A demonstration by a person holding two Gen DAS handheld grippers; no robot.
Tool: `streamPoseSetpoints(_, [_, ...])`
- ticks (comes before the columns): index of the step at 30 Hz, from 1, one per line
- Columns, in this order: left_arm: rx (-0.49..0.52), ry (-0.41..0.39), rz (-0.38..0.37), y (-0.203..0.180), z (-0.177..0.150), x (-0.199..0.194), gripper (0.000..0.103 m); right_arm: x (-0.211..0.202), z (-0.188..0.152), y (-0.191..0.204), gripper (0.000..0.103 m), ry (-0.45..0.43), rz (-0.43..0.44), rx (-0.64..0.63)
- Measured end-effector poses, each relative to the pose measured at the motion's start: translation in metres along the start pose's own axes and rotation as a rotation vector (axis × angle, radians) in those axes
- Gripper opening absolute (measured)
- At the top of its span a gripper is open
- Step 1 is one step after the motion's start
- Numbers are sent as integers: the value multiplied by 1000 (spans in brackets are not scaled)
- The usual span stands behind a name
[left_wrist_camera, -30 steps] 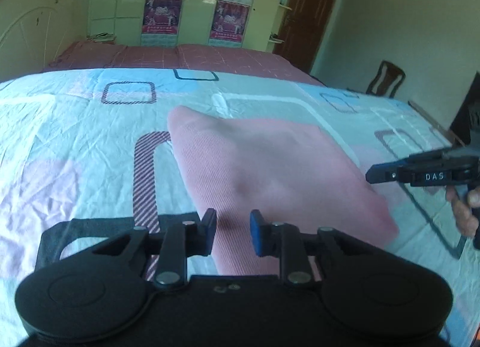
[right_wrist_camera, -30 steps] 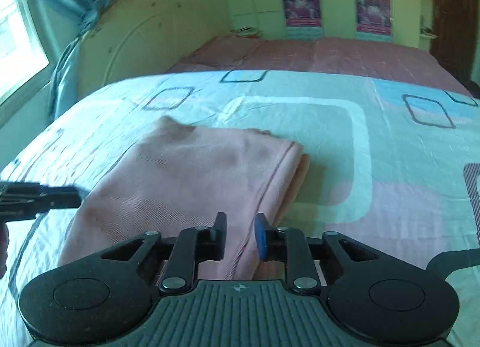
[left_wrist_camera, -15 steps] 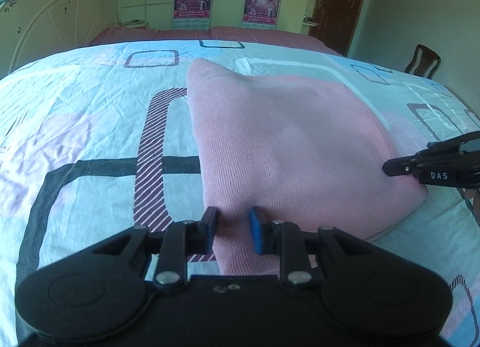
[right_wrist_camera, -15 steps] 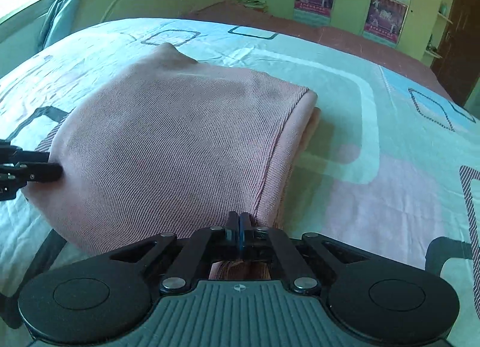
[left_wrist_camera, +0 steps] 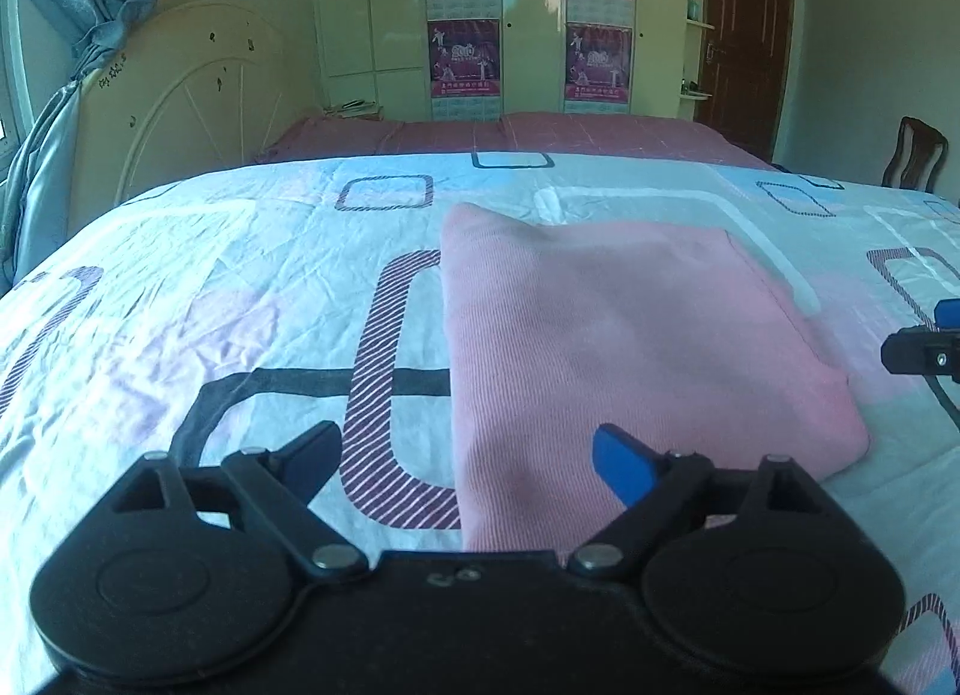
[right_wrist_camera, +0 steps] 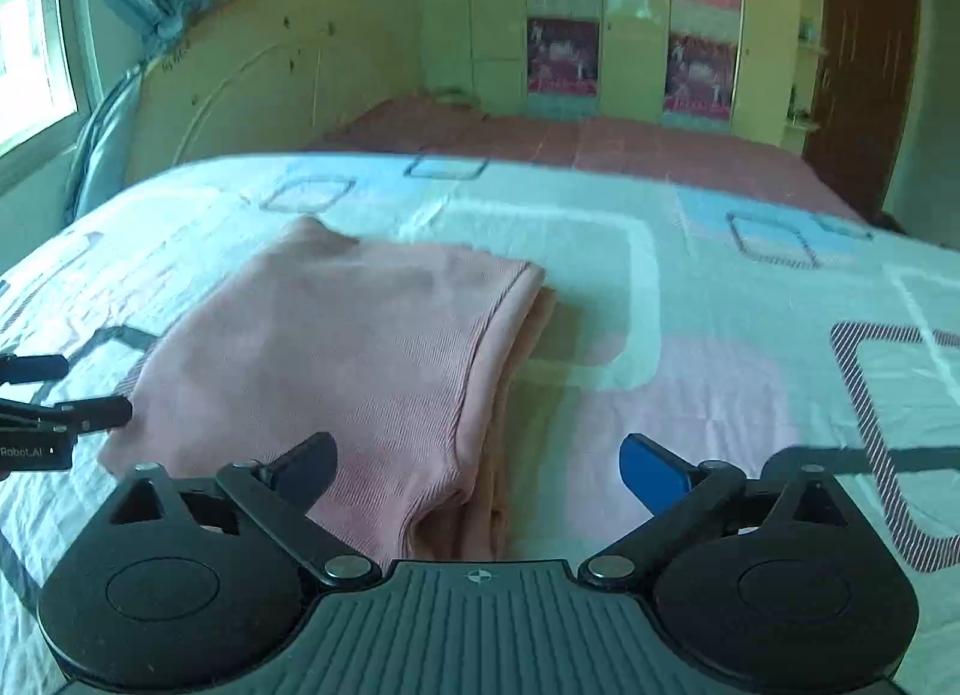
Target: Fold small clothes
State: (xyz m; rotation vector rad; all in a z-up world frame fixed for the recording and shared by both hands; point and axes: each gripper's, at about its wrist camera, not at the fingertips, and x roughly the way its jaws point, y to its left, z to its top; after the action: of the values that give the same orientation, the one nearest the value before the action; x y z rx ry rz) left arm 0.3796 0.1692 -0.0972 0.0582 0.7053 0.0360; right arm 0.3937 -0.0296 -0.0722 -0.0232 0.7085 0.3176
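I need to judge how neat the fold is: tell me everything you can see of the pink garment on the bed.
The pink garment is fine-ribbed knit, folded into a flat, roughly rectangular stack lying on the patterned bedsheet. In the right wrist view its right edge shows several rounded layers, the lower ones peeking out slightly. One far corner sticks up. The left gripper and right gripper are opening just over its near corners, pads clear of the cloth.

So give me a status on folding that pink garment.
Done: the pink garment lies folded in a flat stack on the bedsheet, layered edges showing on its right side. In hand: nothing; the left tongs and right tongs are both opening with no cloth pinched. Left: no other clothes are in view; perhaps squaring the stack.
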Motion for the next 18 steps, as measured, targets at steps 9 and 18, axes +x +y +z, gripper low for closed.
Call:
streamPoseSetpoints(9, [-5, -86, -19, -21, -1, -70, 91, -52, -14, -1, 103, -26, 12, 97])
streamPoseSetpoints(18, [-37, -185, -39, -43, -22, -155, 91, -147, -47, 13, 103, -116, -10, 73])
